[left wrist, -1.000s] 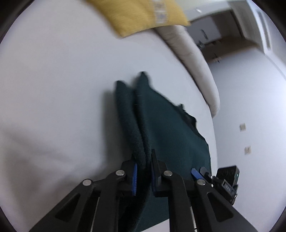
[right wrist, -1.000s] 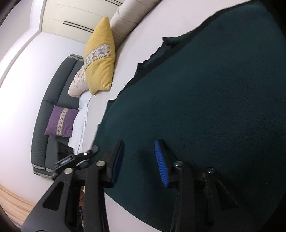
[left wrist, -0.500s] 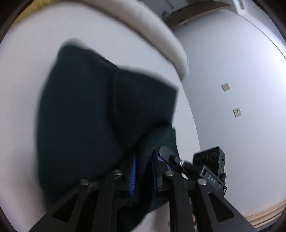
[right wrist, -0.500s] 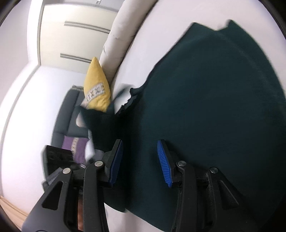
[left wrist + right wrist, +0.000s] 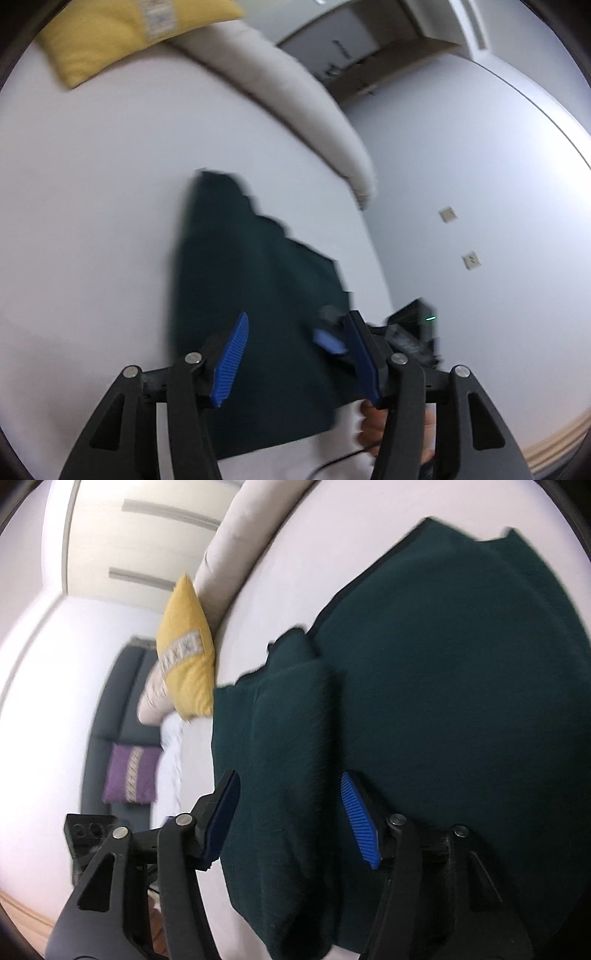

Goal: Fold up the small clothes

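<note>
Folding status: one side flap now lies turned over the dark green garment (image 5: 443, 701).
Left gripper (image 5: 299, 354): has let go, jaws spread, empty.
Right gripper (image 5: 288, 812): spread wide above the flap, empty.
Location: garment near the bed's (image 5: 92, 184) front edge.
Implication: first fold likely complete.

You see a dark green fuzzy matt cloth garment (image 5: 443, 701) lying on a smooth white matt bedsheet (image 5: 92, 221); your blue pads (image 5: 358, 823) are ribbed.
</note>
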A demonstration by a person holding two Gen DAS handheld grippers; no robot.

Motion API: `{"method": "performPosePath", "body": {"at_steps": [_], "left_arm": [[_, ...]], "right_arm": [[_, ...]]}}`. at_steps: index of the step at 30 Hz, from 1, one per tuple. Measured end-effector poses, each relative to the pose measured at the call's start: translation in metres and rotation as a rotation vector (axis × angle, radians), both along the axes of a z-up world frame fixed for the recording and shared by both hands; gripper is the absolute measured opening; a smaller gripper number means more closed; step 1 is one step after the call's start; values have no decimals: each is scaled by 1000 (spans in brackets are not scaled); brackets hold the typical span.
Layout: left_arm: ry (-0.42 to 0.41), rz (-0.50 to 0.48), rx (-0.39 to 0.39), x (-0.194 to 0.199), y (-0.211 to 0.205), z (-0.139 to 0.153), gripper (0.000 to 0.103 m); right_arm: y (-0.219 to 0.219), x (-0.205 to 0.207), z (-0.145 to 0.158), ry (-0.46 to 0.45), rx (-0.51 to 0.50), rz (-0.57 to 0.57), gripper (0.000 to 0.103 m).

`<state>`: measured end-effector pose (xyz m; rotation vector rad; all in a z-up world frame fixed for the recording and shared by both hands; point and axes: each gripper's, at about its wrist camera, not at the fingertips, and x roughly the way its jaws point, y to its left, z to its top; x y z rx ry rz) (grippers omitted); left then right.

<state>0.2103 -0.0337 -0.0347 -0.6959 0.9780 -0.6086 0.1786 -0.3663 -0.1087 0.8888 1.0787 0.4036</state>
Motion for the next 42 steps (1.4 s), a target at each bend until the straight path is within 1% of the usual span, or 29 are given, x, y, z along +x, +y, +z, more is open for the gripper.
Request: {"method": "performPosePath", "body": {"at_steps": [1,3,4,5,6,7,8,10,12,15,18,21,24,27,30,32,33,35,38,40,42], "left_arm": [[14,9,4,-5,10,-13,57],[30,13,-6,-5,15,-24,57],[33,17,-5,-5,16,-29,57],[34,18,-4,-4,16,-32,57],[36,16,-5,-3,17,-34,57],[35,15,-4,-4,16,-35,57],[32,14,0,-3,14,-36,57],[23,8,11,-3,10,-35,57],[16,2,19,-2,1,-34,57],[-3,-16,42,-1,-4,-31,57],[-37,-37,77,1,-19,-22,57],[-70,-54,112,3,-34,-14,57],[-105,-87,149,7,-60,-6,57],[-136,-111,191,12,-83,-2,57],[-161,-128,254,16,-110,-4,57],[-173,-149,308,18,-126,-10,57],[-176,-158,342,18,-131,-15,57],[-173,-164,382,19,-137,-27,56],[-189,-171,411,17,-139,-39,56],[-190,-171,411,18,-138,-40,57],[-187,-159,414,15,-133,-35,57]], "right_arm": [[9,2,1,8,-26,17,56],[26,11,2,25,-81,46,55],[30,12,1,29,-89,46,49],[32,15,0,38,-95,44,34],[33,18,-2,57,-110,37,28],[32,19,-3,67,-124,32,15],[31,19,-3,67,-132,28,11],[30,19,-1,51,-152,28,11],[29,17,10,19,-208,28,10],[16,12,33,-38,-262,15,10],[-8,4,46,-63,-300,11,10],[-33,-3,51,-70,-345,-25,10],[-63,-13,54,-74,-384,-66,10],[-80,-21,55,-95,-426,-83,10],[-89,-22,44,-76,-451,-82,10],[-95,-16,24,-54,-460,-92,10],[-99,-17,15,-51,-441,-99,10],[-99,-14,6,-53,-386,-121,10],[-105,-12,3,-55,-387,-102,10],[-107,-8,1,-52,-384,-92,9],[-115,-4,-5,-35,-336,-90,10]]}}
